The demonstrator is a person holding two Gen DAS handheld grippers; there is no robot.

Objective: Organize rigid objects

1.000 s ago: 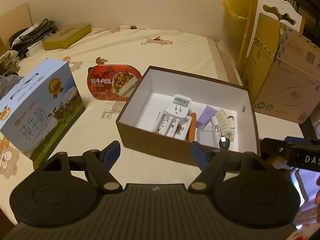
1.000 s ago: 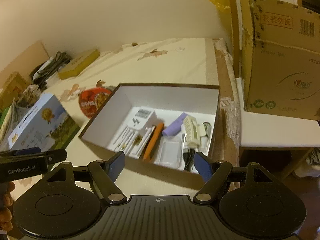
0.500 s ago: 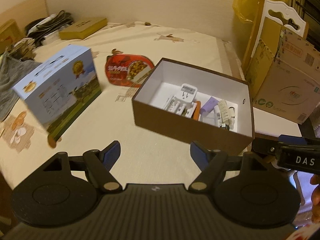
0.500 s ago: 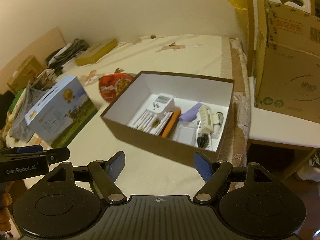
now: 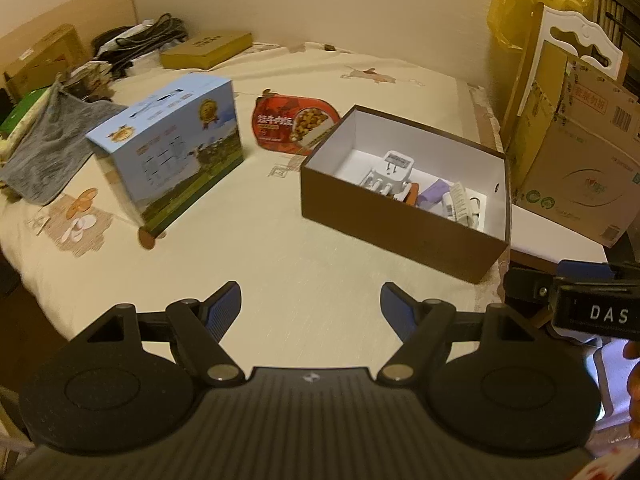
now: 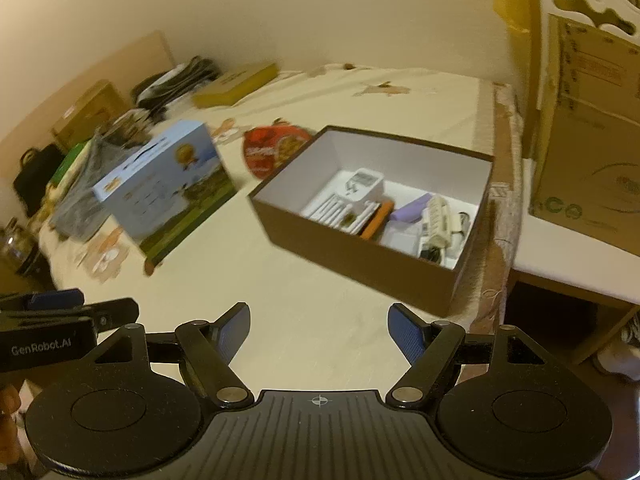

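An open brown box (image 5: 400, 220) with a white inside sits on the cream bedspread and also shows in the right wrist view (image 6: 360, 256). It holds a white plug adapter (image 5: 396, 164), white sticks, an orange item (image 6: 376, 220), a purple tube (image 6: 412, 208) and other small things. A blue milk carton box (image 5: 172, 144) stands to its left, with a red food package (image 5: 292, 124) lying behind. My left gripper (image 5: 311, 308) is open and empty, well short of the brown box. My right gripper (image 6: 319, 328) is open and empty too.
A large cardboard carton (image 5: 576, 168) stands on a white table right of the bed. A grey cloth (image 5: 48, 152), a flat gold box (image 5: 208, 50) and dark cables (image 5: 140, 36) lie at the far left. The bed edge is just right of the brown box.
Both grippers have pulled back and up from the brown box, which now looks smaller and farther. Both stay open and empty.
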